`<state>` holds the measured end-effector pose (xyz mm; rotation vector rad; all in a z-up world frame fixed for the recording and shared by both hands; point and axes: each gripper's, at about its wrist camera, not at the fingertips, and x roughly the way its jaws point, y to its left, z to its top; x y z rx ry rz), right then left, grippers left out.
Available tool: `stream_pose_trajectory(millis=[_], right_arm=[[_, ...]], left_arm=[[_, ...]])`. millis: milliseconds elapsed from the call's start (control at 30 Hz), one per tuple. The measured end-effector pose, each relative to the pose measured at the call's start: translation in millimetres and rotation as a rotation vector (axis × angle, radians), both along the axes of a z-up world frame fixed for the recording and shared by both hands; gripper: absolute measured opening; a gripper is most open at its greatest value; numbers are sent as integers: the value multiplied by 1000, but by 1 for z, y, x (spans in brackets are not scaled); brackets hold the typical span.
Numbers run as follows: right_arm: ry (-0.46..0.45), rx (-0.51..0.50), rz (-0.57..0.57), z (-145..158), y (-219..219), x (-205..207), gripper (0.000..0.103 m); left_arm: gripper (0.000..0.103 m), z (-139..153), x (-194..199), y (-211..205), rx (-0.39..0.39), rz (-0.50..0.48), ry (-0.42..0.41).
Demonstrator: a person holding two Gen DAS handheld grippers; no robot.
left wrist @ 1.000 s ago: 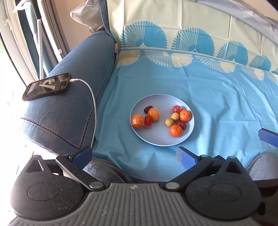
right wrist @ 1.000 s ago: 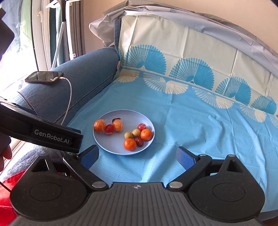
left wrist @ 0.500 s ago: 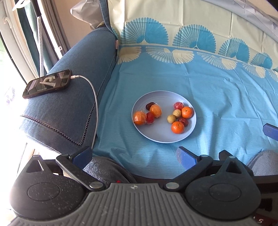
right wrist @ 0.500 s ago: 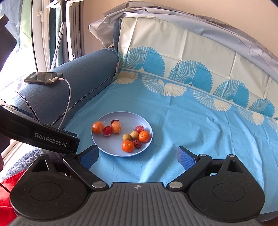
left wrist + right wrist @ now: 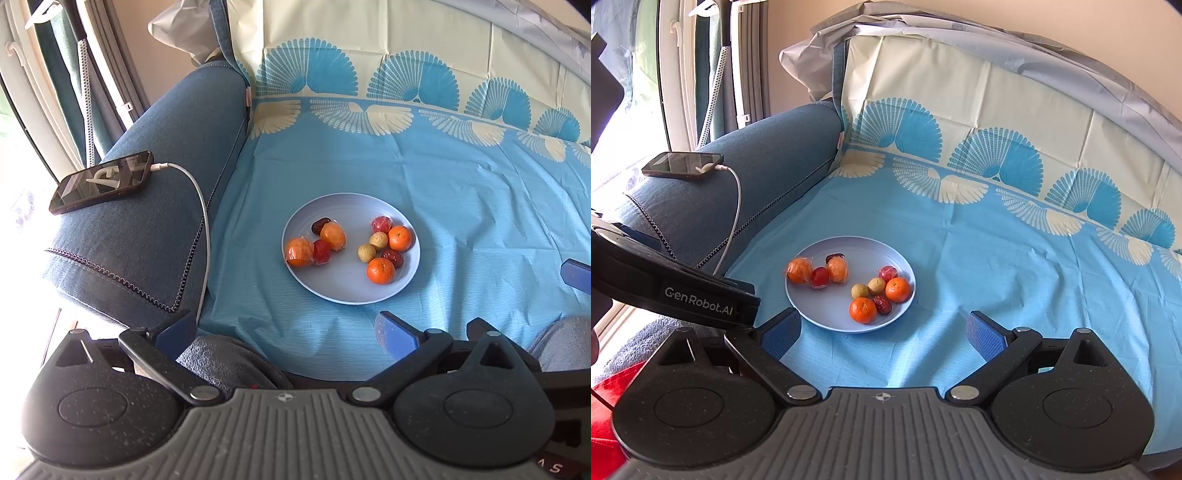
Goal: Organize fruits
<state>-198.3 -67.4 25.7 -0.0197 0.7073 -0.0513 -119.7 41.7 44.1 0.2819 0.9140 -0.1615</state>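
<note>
A pale blue plate lies on the blue cloth and holds several small fruits. On its left are wrapped orange pieces, a wrapped red fruit and a dark date. On its right are two tangerines, two yellowish round fruits, a red fruit and a date. My left gripper is open and empty, short of the plate. My right gripper is open and empty, just before the plate's near rim.
A blue denim sofa arm rises left of the plate, with a phone and its white charging cable on it. The left gripper's body shows left in the right wrist view. A window is at far left.
Both grippers have eased slightly forward and upward over the plate; the plate sits a little higher in the left view. Jaws stay open. Nothing on the plate has moved.
</note>
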Motion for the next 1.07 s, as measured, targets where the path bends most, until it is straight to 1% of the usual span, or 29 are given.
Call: stream_pose_trajectory(millis=[833, 1067], right_arm=[[2, 0, 0, 0, 0, 0, 97], [0, -2, 1, -1, 0, 0, 97]], left_arm=[[103, -2, 2, 2, 2, 2, 0], [103, 1, -1, 1, 5, -1, -30]])
